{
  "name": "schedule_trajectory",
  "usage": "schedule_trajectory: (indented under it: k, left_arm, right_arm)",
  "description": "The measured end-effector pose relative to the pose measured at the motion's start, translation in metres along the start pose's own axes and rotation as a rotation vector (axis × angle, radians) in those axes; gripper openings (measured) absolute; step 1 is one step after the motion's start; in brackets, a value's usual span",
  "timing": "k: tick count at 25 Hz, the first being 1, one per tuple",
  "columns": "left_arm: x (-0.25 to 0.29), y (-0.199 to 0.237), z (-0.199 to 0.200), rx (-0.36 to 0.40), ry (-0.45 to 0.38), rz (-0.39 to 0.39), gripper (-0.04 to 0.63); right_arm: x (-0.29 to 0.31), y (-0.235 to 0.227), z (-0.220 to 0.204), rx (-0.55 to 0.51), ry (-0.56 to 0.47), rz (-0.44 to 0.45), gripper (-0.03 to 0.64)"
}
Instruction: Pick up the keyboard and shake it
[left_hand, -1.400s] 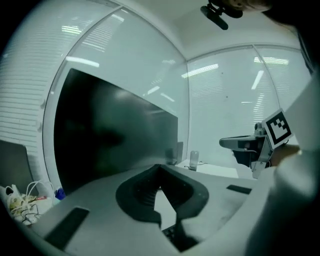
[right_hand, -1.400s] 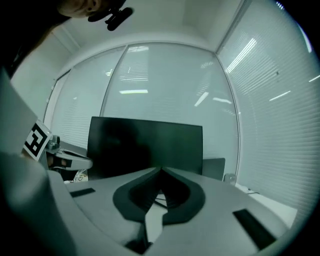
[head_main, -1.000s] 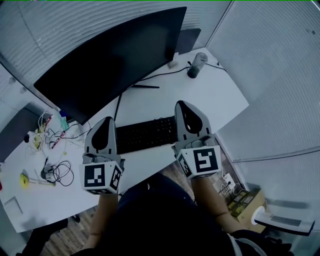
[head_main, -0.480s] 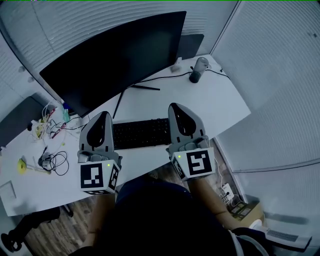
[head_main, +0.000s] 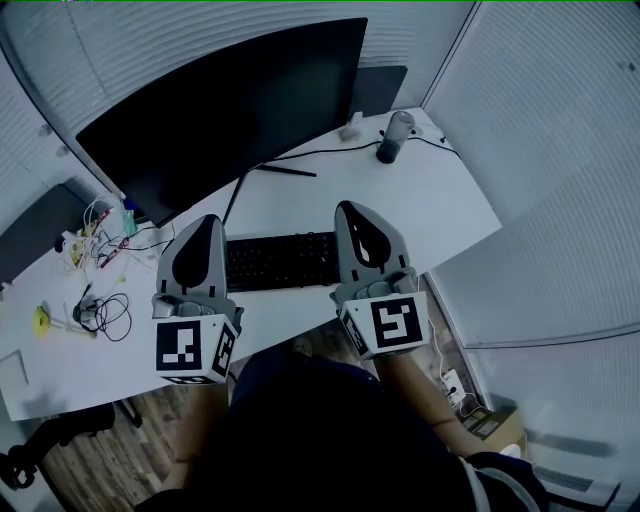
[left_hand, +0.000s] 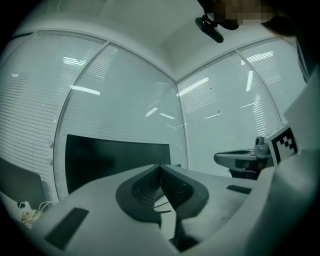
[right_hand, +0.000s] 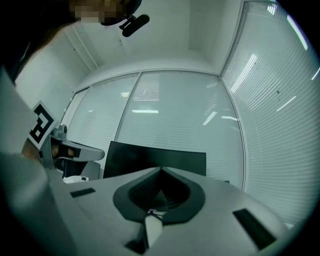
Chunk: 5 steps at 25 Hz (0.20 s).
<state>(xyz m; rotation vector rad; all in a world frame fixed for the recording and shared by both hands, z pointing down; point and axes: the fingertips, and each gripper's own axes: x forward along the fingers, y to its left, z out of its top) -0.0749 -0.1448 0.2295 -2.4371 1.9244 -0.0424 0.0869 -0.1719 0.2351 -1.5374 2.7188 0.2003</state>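
The black keyboard (head_main: 280, 260) lies flat on the white desk (head_main: 420, 210), in front of the monitor. In the head view my left gripper (head_main: 203, 224) hangs over the keyboard's left end and my right gripper (head_main: 353, 210) over its right end, so both ends are hidden. Both point level towards the monitor. In the left gripper view the left gripper (left_hand: 160, 166) has its jaws pressed together with nothing between them. The right gripper (right_hand: 161, 169) in its own view is shut the same way, empty. Neither view shows the keyboard between the jaws.
A wide dark monitor (head_main: 230, 110) stands behind the keyboard, its cable running right to a dark cylindrical cup (head_main: 393, 135). Tangled cables (head_main: 105, 315) and a small yellow object (head_main: 40, 320) lie at the desk's left. The desk's near edge runs just below the grippers.
Both grippers have drifted a little up and left in the head view, the left one more and lifted higher. The keyboard stays on the desk. Both jaws remain shut.
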Motion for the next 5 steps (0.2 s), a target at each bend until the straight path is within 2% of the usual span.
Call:
schedule_trajectory:
  k: [5]
  left_arm:
    - [0.0013,-0.0019,0.0003,0.002,-0.001,0.003,0.023]
  right_arm:
    - [-0.0008,-0.0032,-0.0013,-0.001,0.001,0.003,0.026]
